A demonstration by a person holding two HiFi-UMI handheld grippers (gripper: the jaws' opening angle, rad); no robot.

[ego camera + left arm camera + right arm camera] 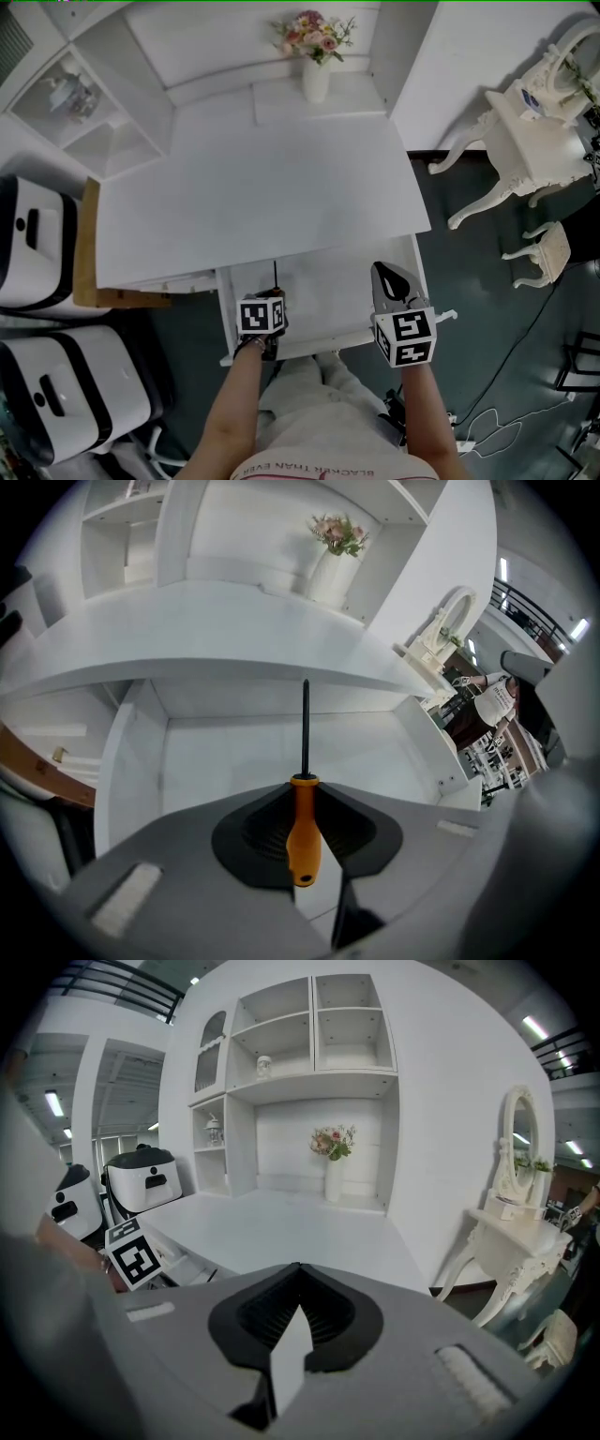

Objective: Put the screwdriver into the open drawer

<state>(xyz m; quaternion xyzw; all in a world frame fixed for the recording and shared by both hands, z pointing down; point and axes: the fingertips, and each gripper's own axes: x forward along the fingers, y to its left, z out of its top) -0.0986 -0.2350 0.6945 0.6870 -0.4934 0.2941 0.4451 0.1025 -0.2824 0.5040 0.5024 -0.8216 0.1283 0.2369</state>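
The screwdriver (pixel 302 829) has an orange handle and a thin black shaft (pixel 305 726). My left gripper (pixel 305 785) is shut on the handle, and the shaft points forward over the open white drawer (pixel 225 761). From the head view the left gripper (pixel 275 298) hovers over the drawer's (pixel 328 291) near left part, with the shaft (pixel 276 275) sticking out ahead of it. My right gripper (pixel 384 270) hangs over the drawer's right side, shut and empty. In the right gripper view its jaws (pixel 298 1267) meet at the tips.
The white desk top (pixel 262 187) lies just beyond the drawer, with a vase of flowers (pixel 316 66) at its back. White machines (pixel 37 244) and a brown board (pixel 89 244) stand at the left. A white dressing table (pixel 525 141) stands at the right.
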